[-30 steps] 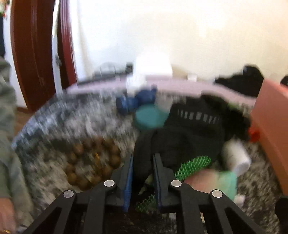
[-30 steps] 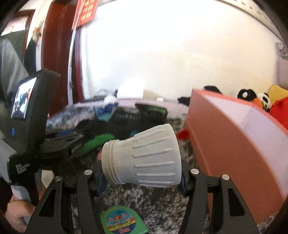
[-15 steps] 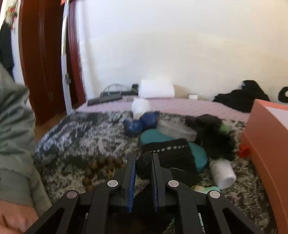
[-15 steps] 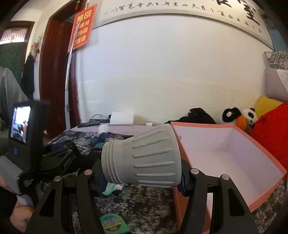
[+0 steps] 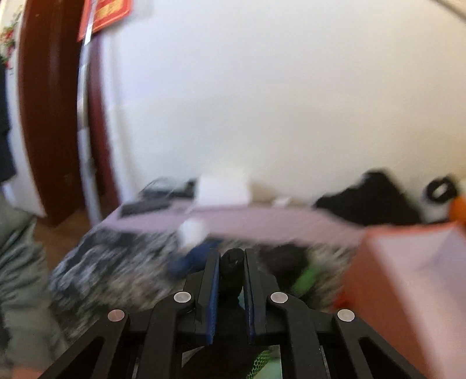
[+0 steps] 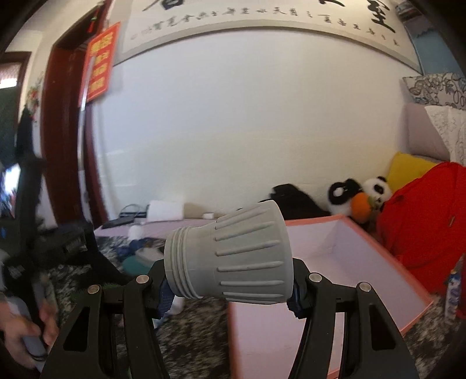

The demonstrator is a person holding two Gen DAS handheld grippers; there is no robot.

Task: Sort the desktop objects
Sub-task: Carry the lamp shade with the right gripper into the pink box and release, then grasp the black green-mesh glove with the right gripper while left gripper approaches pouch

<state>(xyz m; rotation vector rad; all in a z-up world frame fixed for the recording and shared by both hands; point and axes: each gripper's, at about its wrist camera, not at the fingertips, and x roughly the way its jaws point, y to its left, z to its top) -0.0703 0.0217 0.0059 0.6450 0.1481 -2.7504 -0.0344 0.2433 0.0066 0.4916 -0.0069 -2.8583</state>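
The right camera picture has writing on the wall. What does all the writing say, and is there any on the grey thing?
Calligraphy scroll: big black brush characters, too warped to read.
Red sign by the door: gold characters, too blurred to read.
Small bottle at the right edge: label too small to read.
Grey ribbed piece in the right gripper: no writing.
Left camera picture: too blurred to read anything.
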